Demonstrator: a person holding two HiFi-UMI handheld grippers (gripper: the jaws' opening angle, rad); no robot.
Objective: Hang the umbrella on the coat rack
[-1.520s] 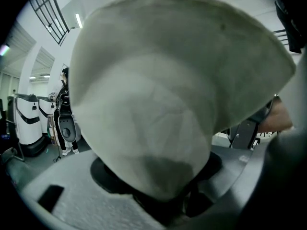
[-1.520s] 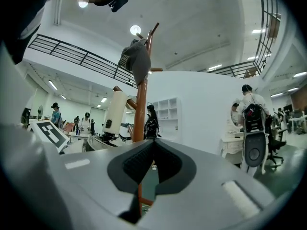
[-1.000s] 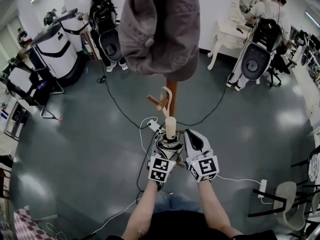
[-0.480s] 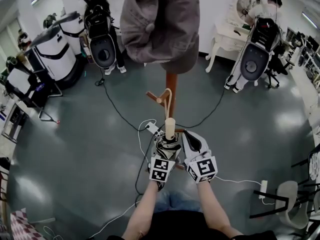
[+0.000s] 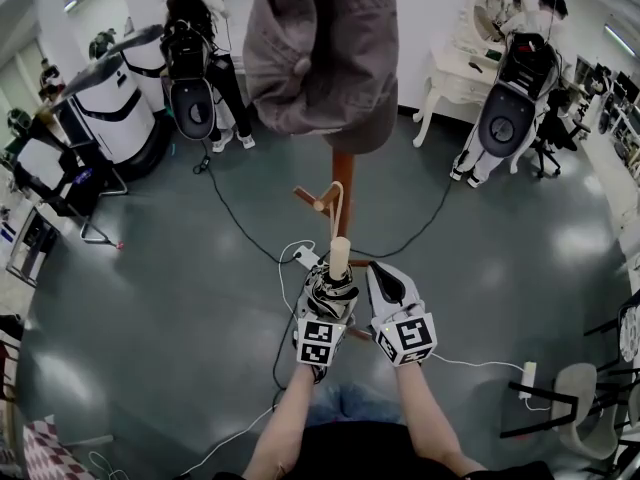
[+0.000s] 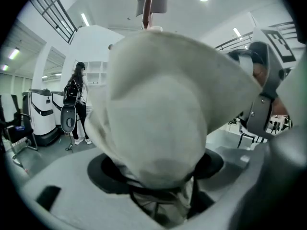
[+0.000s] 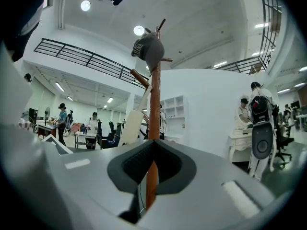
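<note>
Cap (image 5: 320, 48) hides the coat rack (image 5: 343, 173) top. The umbrella (image 5: 340, 255) is cut off below, under both hands. Pale cloth masks any pad contact. The umbrella stands upright just before the rack pole, crook at a low peg (image 5: 310, 198). Left claw (image 5: 330, 286) spread around the umbrella, opening. Right claw (image 5: 380, 271) beside it, pressed together, empty, level toward the pole.

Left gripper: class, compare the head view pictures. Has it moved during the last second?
Yes, slightly: the left gripper sits a little lower, farther from the coat rack peg, its jaws opening with the umbrella between them.
</note>
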